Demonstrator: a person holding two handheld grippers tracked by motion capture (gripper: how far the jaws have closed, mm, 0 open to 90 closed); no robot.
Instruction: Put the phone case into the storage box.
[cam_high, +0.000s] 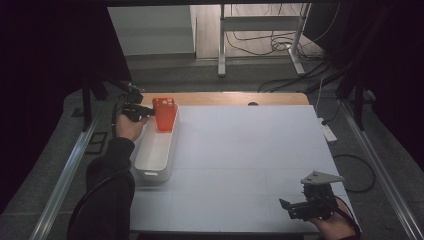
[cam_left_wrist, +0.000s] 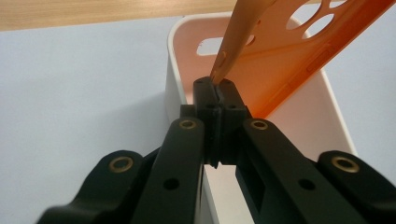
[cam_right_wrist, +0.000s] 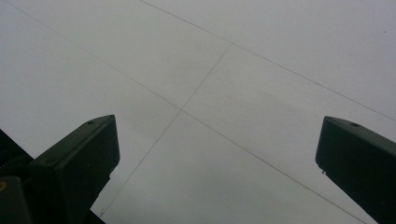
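An orange phone case (cam_high: 164, 113) with round camera holes hangs upright over the far end of a white rectangular bin (cam_high: 155, 165). My left gripper (cam_high: 148, 111) is shut on the case's edge. In the left gripper view the jaws pinch the orange phone case (cam_left_wrist: 280, 51) at its rim, above the white bin (cam_left_wrist: 175, 60); my left gripper (cam_left_wrist: 216, 91) has no gap between its jaws. My right gripper (cam_high: 287, 206) stands open near the table's front right corner, over bare white table. Wide apart in the right gripper view, its fingertips (cam_right_wrist: 88, 144) hold nothing.
The white table top (cam_high: 240, 150) has a wooden strip (cam_high: 225, 98) along its far edge. Metal rails run along both sides. A desk frame (cam_high: 260, 30) and cables lie on the floor beyond. A white power strip (cam_high: 328, 131) sits off the table's right edge.
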